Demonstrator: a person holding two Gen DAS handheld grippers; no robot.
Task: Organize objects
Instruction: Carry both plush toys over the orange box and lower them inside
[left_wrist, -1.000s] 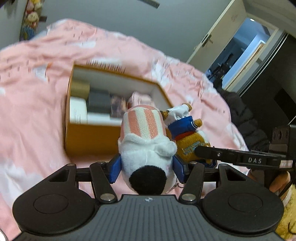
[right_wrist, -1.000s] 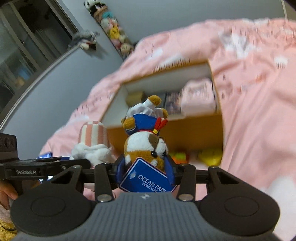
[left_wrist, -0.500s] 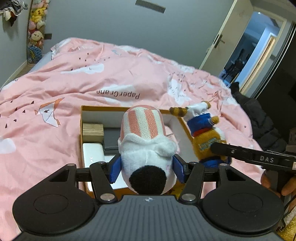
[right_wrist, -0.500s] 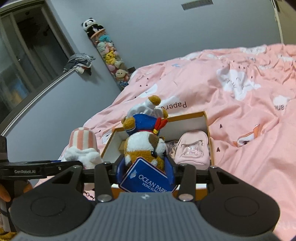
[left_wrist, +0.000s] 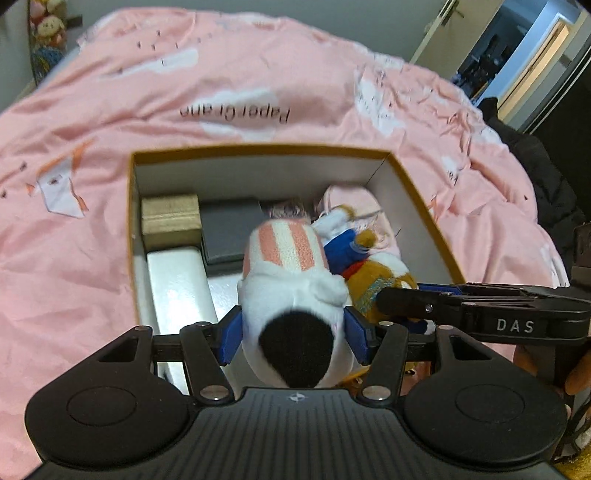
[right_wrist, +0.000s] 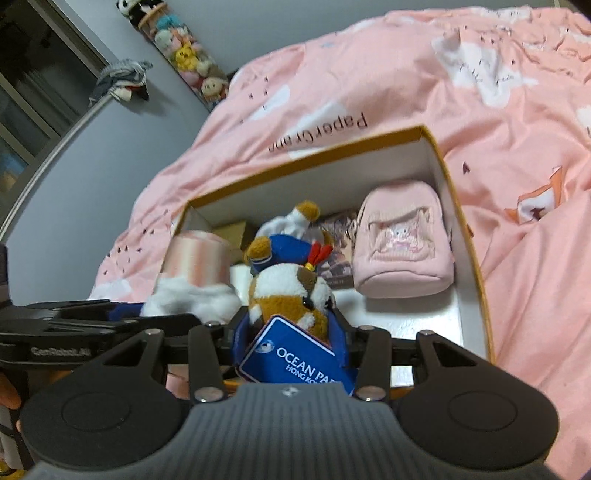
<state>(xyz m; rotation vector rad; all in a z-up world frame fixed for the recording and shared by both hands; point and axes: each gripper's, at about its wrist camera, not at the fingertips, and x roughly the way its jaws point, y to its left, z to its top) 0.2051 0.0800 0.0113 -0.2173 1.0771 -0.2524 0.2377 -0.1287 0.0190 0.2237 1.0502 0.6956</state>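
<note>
Over open box on pink duvet: my left gripper clamps striped plush, right gripper clamps sailor-hat dog plush.

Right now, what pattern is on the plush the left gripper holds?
Pink and white stripes above a white and black base on the striped plush, clearest in the left wrist view.

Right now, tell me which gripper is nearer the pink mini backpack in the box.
Right. The right gripper, clamping the sailor plush, sits just left of the pink mini backpack; the left gripper, holding the striped plush, is farther left.
</note>
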